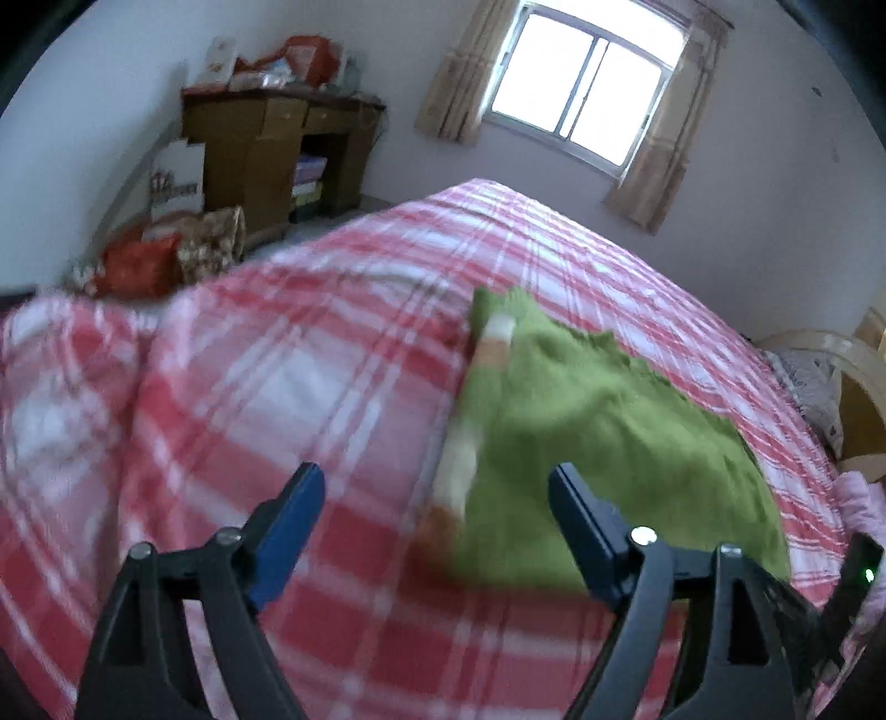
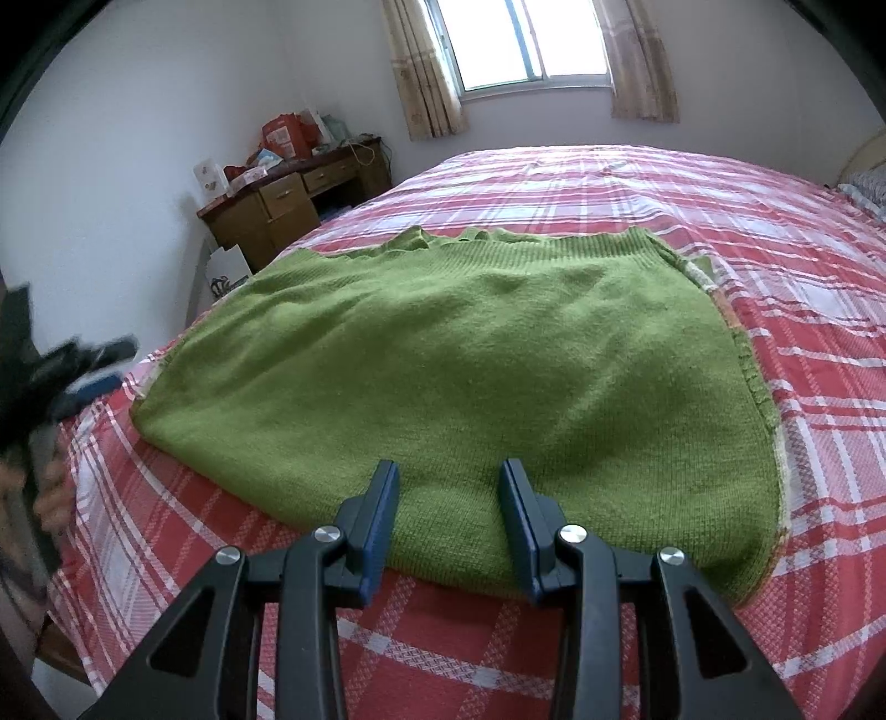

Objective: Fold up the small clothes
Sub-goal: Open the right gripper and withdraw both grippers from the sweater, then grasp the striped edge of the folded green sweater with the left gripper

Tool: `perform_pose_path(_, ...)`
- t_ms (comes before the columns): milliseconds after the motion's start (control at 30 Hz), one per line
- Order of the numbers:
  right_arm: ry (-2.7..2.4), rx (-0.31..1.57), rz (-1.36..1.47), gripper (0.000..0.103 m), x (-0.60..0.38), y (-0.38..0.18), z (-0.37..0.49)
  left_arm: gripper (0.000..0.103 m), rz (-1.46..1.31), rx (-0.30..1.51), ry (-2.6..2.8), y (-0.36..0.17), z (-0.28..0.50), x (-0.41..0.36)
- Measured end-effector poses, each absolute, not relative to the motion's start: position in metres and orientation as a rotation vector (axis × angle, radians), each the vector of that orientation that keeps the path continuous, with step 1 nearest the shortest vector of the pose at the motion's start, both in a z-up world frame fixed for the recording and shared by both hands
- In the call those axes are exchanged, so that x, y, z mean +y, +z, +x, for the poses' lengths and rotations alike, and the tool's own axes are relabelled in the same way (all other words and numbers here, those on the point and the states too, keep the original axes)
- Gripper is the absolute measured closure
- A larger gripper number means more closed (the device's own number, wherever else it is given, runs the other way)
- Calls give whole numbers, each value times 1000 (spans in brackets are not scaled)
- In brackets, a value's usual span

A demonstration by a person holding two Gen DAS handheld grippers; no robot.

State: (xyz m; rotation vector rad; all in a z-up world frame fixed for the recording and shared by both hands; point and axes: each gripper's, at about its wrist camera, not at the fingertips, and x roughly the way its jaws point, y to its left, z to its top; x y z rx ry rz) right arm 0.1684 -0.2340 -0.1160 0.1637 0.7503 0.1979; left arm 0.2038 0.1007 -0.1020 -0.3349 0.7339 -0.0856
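Note:
A green knitted sweater [image 2: 470, 360] lies flat on the red and white plaid bed [image 2: 803, 332]. My right gripper [image 2: 449, 468] hovers over its near edge, jaws partly apart, with no fabric pinched between them. In the left wrist view the sweater [image 1: 609, 443] lies to the right, with a cream and orange striped part [image 1: 487, 354] along its left side. My left gripper [image 1: 434, 476] stands open and empty above that edge and the plaid sheet [image 1: 277, 387]. The right wrist view shows the left gripper [image 2: 83, 360] blurred at the bed's left edge, held by a hand [image 2: 50, 498].
A wooden desk [image 1: 266, 149] piled with boxes and bags stands by the far wall left of the bed, also in the right wrist view [image 2: 277, 205]. Red and patterned bags [image 1: 166, 255] sit on the floor. A curved wooden frame [image 1: 830, 360] is on the right. A window [image 2: 526, 44] is behind.

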Motion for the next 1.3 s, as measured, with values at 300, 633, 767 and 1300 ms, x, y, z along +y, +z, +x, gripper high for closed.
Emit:
perform_pose_path(300,191,749,152,64,-233,-116,169,14,-464,818,-177,-131,208,66)
perform_pose_path(633,185,747,142,64,-231,-116,169,36,-660,771,-148,-136,254,64)
perform_pose_path(767,172,762,128,64,-228,-113,170,37,-594,752,-134,-134,249,56)
perform_pose_path(1300,248,821,70,73,-147,-110,245,64,-567,723,-80,-142,255,68)
